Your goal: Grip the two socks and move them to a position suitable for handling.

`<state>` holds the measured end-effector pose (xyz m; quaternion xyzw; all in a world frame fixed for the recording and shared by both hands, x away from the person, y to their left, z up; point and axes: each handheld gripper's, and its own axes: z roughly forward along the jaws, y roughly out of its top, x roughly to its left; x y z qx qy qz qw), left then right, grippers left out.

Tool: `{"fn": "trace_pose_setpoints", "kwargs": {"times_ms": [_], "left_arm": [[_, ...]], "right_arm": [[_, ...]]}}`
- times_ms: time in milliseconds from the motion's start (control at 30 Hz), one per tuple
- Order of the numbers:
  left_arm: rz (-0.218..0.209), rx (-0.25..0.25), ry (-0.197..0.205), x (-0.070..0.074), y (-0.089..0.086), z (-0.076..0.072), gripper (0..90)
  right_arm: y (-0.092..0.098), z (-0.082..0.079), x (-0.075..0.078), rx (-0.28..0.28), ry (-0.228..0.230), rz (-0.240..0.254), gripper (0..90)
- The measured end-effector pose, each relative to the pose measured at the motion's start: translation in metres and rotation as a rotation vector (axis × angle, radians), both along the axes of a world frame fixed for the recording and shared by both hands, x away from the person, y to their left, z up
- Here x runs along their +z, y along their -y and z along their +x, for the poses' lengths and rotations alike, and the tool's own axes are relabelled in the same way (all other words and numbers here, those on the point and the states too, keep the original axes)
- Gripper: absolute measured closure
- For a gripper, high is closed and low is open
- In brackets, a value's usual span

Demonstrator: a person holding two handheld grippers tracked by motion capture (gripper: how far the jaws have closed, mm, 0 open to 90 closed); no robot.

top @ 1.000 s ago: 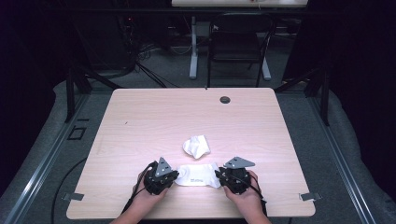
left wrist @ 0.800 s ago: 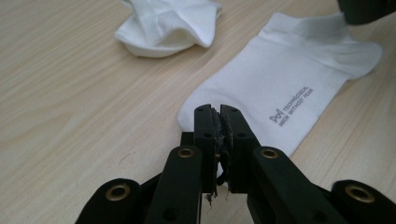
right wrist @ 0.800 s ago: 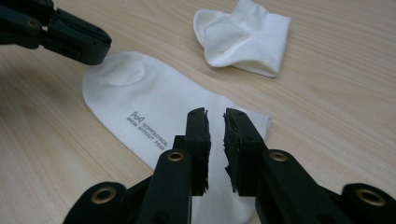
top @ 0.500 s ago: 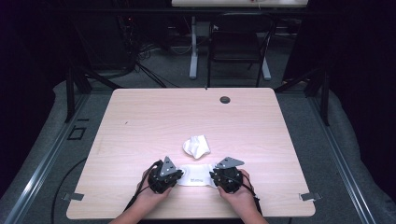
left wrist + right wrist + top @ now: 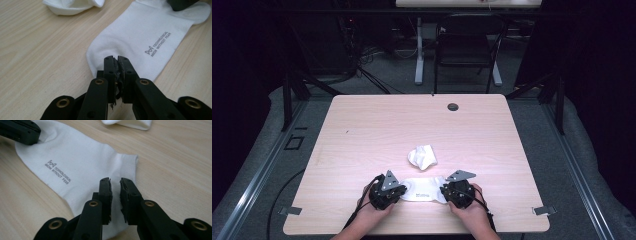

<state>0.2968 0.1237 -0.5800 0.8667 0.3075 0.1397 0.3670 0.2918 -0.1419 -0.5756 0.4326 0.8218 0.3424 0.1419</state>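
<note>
On the light wooden table (image 5: 362, 130), a flat white sock (image 5: 424, 189) lies near the front edge, stretched between the two hands. The left gripper (image 5: 398, 190) sits at the sock's left end and the right gripper (image 5: 446, 191) at its right end, each touching the fabric. A crumpled white sock (image 5: 422, 156) rests just beyond the flat one, apart from it. A dark round grommet (image 5: 453, 107) sits near the table's far edge. Behind the table stands a black chair (image 5: 467, 50).

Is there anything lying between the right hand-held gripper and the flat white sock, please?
Nothing visible does. The right hand-held gripper is already over the flat sock, its jaws slightly apart just above the fabric. The crumpled sock lies apart, farther up the table.
</note>
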Motion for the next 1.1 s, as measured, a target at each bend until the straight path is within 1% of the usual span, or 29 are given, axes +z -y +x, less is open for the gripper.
{"fn": "trace_pose_setpoints", "kwargs": {"times_ms": [67, 133, 167, 200, 233, 267, 333, 400, 467, 533, 567, 633, 700, 733, 767, 800, 833, 867, 967, 1000, 1033, 1100], "left_arm": [[-0.008, 0.004, -0.012, 0.0, -0.001, -0.004, 85.5], [-0.008, 0.006, -0.017, 0.0, -0.003, -0.008, 85.5], [-0.01, 0.01, -0.018, 0.0, -0.004, -0.01, 85.5], [-0.006, 0.01, -0.023, 0.001, -0.004, -0.012, 85.5], [-0.003, 0.011, -0.025, 0.001, -0.004, -0.013, 85.5], [-0.003, 0.01, -0.024, 0.001, -0.005, -0.014, 85.5], [0.004, 0.006, -0.033, 0.002, -0.007, -0.016, 85.5], [0.0, 0.009, -0.042, 0.002, -0.008, -0.017, 85.5], [0.002, 0.012, -0.044, 0.003, -0.009, -0.017, 85.5], [0.001, 0.015, -0.048, 0.003, -0.01, -0.017, 85.4], [0.0, 0.018, -0.045, 0.003, -0.01, -0.017, 85.4], [-0.009, 0.021, -0.059, 0.003, -0.01, -0.017, 85.1], [-0.013, 0.023, -0.061, 0.003, -0.011, -0.016, 84.2], [-0.015, 0.023, -0.058, 0.004, -0.011, -0.016, 82.6], [-0.016, 0.023, -0.057, 0.005, -0.011, -0.015, 82.6], [-0.029, 0.029, -0.051, 0.007, -0.012, -0.014, 81.9], [-0.038, 0.033, -0.046, 0.009, -0.013, -0.014, 80.6], [-0.042, 0.037, -0.034, 0.011, -0.014, -0.013, 78.9], [-0.056, 0.057, -0.012, 0.016, -0.019, -0.01, 73.9], [-0.058, 0.063, -0.007, 0.017, -0.021, -0.008, 72.6], [-0.068, 0.075, -0.01, 0.018, -0.023, -0.006, 71.7], [-0.074, 0.087, -0.004, 0.019, -0.026, -0.004, 70.2]], "right_arm": [[0.0, -0.004, 0.001, 0.014, -0.008, -0.006, 79.3], [-0.001, -0.006, 0.001, 0.02, -0.009, -0.015, 79.3], [-0.001, -0.007, 0.002, 0.022, -0.016, -0.012, 79.3], [-0.002, -0.008, 0.002, 0.024, -0.02, -0.021, 79.4], [-0.003, -0.009, 0.002, 0.023, -0.021, -0.013, 79.4], [-0.005, -0.01, 0.002, 0.024, -0.017, -0.014, 79.4], [-0.006, -0.012, 0.003, 0.035, -0.022, -0.028, 79.5], [-0.008, -0.014, 0.003, 0.037, -0.022, -0.026, 79.5], [-0.01, -0.016, 0.004, 0.051, -0.02, -0.049, 79.6], [-0.012, -0.017, 0.003, 0.05, -0.017, -0.039, 79.7], [-0.012, -0.017, 0.003, 0.052, -0.018, -0.042, 79.6], [-0.012, -0.017, 0.003, 0.049, -0.017, -0.038, 79.1], [-0.011, -0.016, 0.004, 0.047, -0.027, -0.027, 77.7], [-0.011, -0.016, 0.006, 0.04, -0.013, -0.003, 76.3], [-0.011, -0.016, 0.006, 0.04, -0.013, -0.003, 76.3], [-0.01, -0.016, 0.007, 0.038, -0.004, -0.003, 75.9], [-0.009, -0.016, 0.01, 0.035, 0.012, 0.014, 75.5], [-0.009, -0.015, 0.011, 0.033, 0.025, 0.018, 74.9], [-0.007, -0.013, 0.014, 0.023, 0.046, 0.022, 72.3], [-0.006, -0.013, 0.015, 0.025, 0.051, 0.013, 71.4], [-0.006, -0.012, 0.016, 0.025, 0.056, 0.015, 70.0], [-0.004, -0.009, 0.017, 0.018, 0.066, 0.013, 67.2]]}}
